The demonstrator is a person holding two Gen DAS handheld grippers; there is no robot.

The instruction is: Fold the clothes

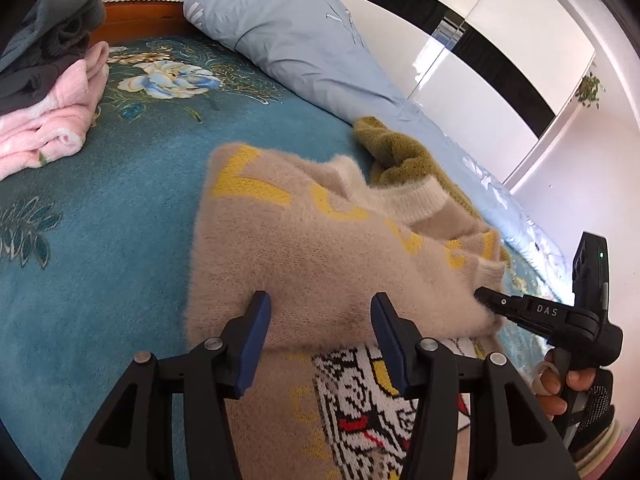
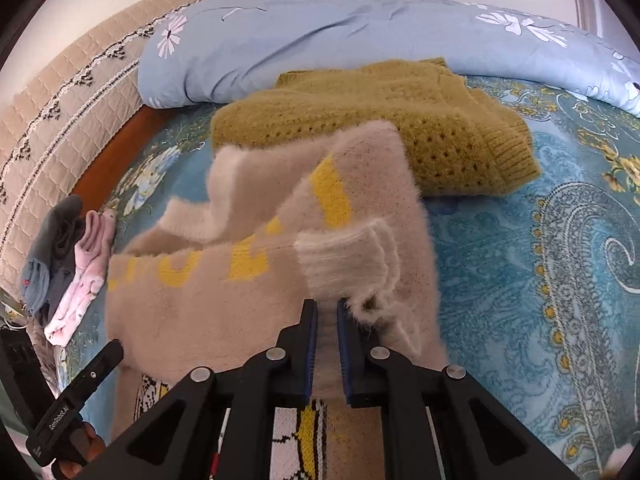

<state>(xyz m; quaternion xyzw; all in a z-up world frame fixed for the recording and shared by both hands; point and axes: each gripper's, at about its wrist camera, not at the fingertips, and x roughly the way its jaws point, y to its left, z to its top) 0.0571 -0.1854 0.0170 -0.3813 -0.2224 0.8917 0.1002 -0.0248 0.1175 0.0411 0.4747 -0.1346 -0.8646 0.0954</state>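
Sweater: a fuzzy beige sweater (image 2: 224, 312) with yellow letters lies mid-bed on the blue spread (image 1: 100, 240), partly folded; its upper half is doubled over toward us, hiding most of a black-and-white knit picture on the front.
Cuff: a ribbed cream cuff (image 2: 340, 264) stands up just ahead of the right gripper, so we judge a sleeve is being carried across the body.
Right gripper: our right gripper (image 2: 327, 308) has its blue pads nearly together, pinching a thin fold of sweater at the sleeve; this grip is what keeps the fold lifted.
Left gripper: our left gripper (image 1: 320, 308) is spread wide, holding nothing, poised over the folded edge, likely ready to pin or take the near side.
Green knit: an olive knit (image 2: 372, 120) sits folded just behind the sweater, touching it; we judge it already done.
Pile: pink and grey clothes (image 1: 52, 92) lie heaped well apart by the headboard, probably waiting.
Duvet: a pale blue duvet (image 2: 320, 36) is bunched along the far edge, leaving the spread free as folding room.
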